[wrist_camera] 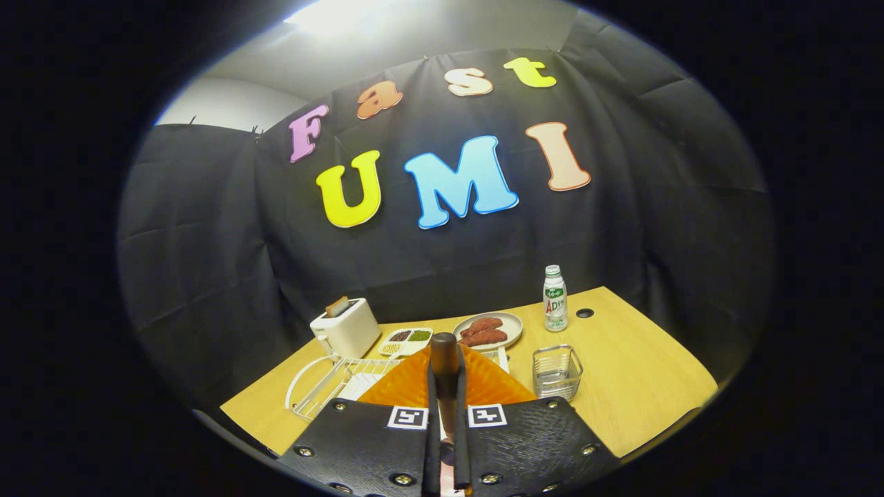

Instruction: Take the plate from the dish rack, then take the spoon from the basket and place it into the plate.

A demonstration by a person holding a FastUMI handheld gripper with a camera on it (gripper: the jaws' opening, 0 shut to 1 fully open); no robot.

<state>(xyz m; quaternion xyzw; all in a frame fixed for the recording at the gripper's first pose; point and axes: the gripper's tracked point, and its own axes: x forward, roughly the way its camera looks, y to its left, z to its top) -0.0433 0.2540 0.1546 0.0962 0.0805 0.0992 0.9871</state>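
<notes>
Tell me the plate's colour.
Orange, ribbed plate, seen in the gripper view, beneath the claw gripping the spoon.

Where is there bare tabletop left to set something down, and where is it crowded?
Gripper shut on the spoon, over the orange plate. Bare wood lies beyond the wire basket and bottle, toward the table edge. Crowded: toaster, divided tray, sausage plate, white dish rack.

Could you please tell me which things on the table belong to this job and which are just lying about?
Job: spoon clamped in gripper; orange plate; dish rack; wire basket.
Lying about: toaster; snack tray; sausage plate; bottle.
</notes>
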